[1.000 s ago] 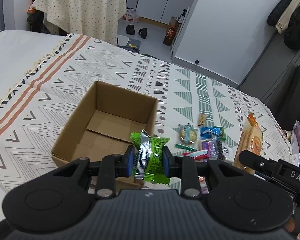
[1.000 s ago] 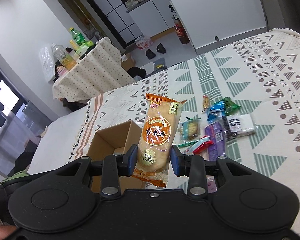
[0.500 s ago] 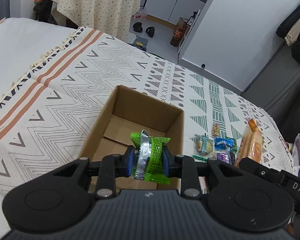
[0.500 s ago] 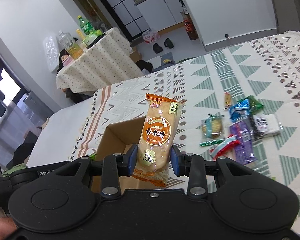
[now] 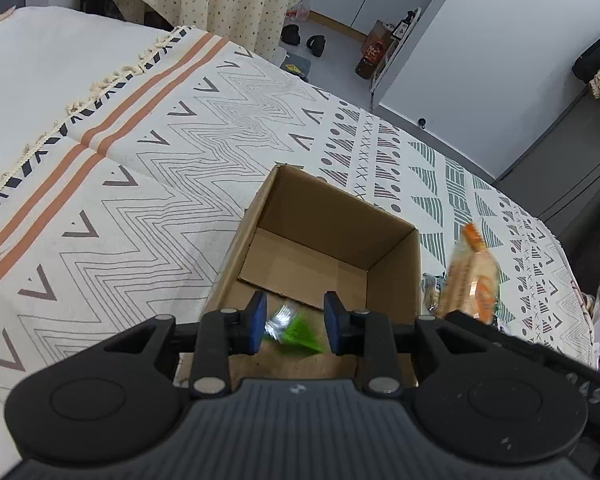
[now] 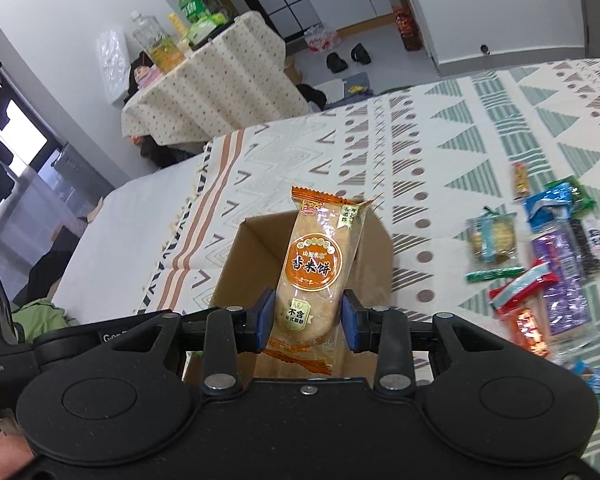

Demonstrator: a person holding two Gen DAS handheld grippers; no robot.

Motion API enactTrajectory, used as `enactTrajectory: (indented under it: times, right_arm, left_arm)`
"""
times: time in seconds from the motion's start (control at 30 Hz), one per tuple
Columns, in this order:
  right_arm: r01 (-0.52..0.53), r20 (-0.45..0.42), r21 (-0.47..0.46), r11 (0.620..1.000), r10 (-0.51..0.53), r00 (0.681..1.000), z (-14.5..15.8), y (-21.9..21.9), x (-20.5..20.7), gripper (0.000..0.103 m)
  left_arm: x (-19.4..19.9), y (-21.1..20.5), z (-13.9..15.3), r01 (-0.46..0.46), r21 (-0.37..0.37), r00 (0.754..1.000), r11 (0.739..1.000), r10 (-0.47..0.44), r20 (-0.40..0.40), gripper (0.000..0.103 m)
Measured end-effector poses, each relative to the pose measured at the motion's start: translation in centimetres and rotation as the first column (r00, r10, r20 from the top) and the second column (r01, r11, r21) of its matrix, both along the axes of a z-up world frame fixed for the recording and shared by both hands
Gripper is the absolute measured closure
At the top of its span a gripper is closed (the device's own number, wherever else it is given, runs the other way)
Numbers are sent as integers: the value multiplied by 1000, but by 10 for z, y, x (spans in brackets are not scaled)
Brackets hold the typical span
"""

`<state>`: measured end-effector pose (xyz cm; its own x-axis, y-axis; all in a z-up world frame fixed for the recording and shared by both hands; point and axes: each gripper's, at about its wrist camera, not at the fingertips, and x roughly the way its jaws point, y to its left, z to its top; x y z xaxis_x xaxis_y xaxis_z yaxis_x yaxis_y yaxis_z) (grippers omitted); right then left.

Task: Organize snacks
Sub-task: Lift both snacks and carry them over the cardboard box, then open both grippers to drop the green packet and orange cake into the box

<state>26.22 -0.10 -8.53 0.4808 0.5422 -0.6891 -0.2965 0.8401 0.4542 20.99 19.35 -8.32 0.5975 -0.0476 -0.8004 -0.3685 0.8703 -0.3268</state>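
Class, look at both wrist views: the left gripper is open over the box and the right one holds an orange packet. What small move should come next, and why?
Probably ease the right gripper forward over the cardboard box, then open it. The green packet is blurred below the open left gripper, apparently dropping into the box, while the orange packet is gripped upright at the box's near edge.

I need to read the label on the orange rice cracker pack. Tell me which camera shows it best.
The right wrist view. There the orange rice cracker pack stands upright, sharp and face-on between the right gripper pads, label readable. The left wrist view shows it only at the right, blurred and edge-on beside the cardboard box.
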Motion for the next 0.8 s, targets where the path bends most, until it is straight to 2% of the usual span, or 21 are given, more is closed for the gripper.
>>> enactTrajectory:
  times: [0.23, 0.3, 0.37, 0.43, 0.6, 0.8]
  right_arm:
    - [-45, -40, 5, 999, 45, 998, -9, 23, 1, 68]
    - [-67, -52, 21, 998, 68, 996, -9, 28, 0, 67]
    - [-75, -73, 31, 997, 78, 994, -9, 31, 0, 63]
    - [-76, -75, 29, 997, 78, 994, -8, 30, -3, 50]
    - [-50, -74, 39, 998, 53, 996, -2, 17, -8, 49]
    - [-16, -56, 37, 999, 18, 998, 7, -6, -17, 48]
  left_arm:
    - [0, 14, 2, -8, -15, 1000, 1000, 8, -6, 70]
    - [-1, 18, 2, -19, -19, 1000, 1000, 18, -10, 67]
    - [-3, 21, 3, -35, -16, 999, 999, 35, -20, 59]
    - [-6, 23, 4, -50, -17, 998, 999, 50, -31, 51]
    - [-14, 21, 10, -64, 18, 996, 998, 65, -55, 31]
    - [-25, 12, 21, -76, 41, 996, 996, 78, -48, 24]
